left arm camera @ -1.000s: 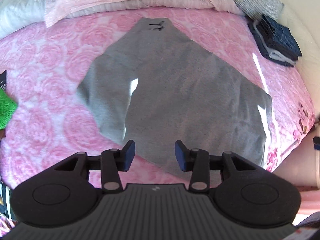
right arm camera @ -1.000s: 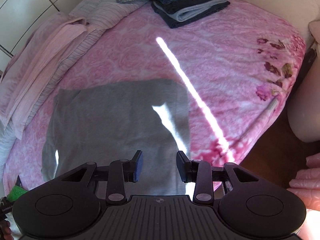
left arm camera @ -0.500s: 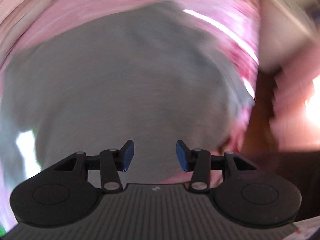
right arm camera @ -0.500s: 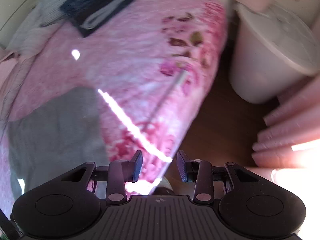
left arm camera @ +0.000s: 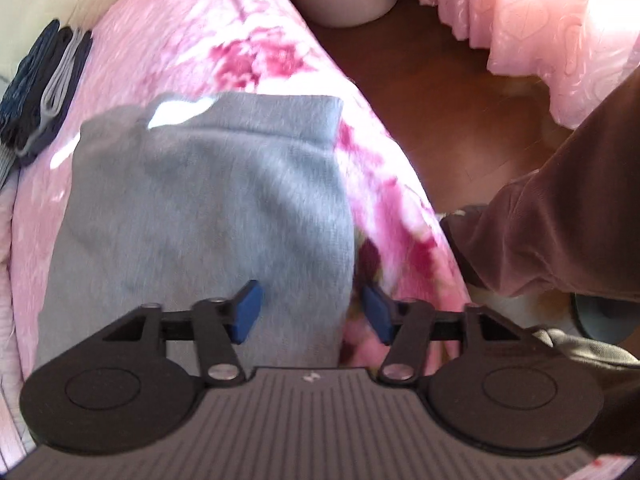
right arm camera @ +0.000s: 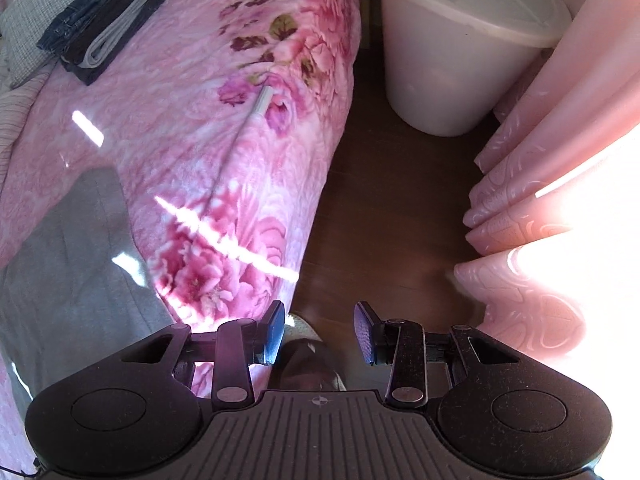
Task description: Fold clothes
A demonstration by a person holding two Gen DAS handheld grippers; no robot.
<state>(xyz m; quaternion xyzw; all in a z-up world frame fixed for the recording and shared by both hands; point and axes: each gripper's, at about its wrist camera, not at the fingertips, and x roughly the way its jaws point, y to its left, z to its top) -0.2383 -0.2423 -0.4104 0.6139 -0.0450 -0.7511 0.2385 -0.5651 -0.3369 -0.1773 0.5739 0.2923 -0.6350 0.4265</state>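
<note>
left jaws (left arm camera: 309,312): standing partly apart with nothing pinched; they have just been closing a little, and the side edge of the grey knitted garment (left arm camera: 208,216) is lying between and under them.
what changed: a second ago this view was looking across the whole spread garment; now it is tipping down at its edge near the bed's side, so I judge a side fold is being set up.
right jaws (right arm camera: 319,333): gaping about as before, holding nothing, now hanging past the bed's edge over the dark wooden floor (right arm camera: 392,200); the garment is lying well off to their left.
garment: soft, matte, flat, with a squared hem corner beyond the left jaws.
bed: plush pink rose-patterned blanket (left arm camera: 168,48), fleecy and sun-streaked.
further out: stack of folded dark denim and grey clothes (right arm camera: 104,20); smooth white lidded plastic bucket (right arm camera: 460,52); embossed pink curtain (right arm camera: 532,184); brown sleeve (left arm camera: 560,216).
</note>
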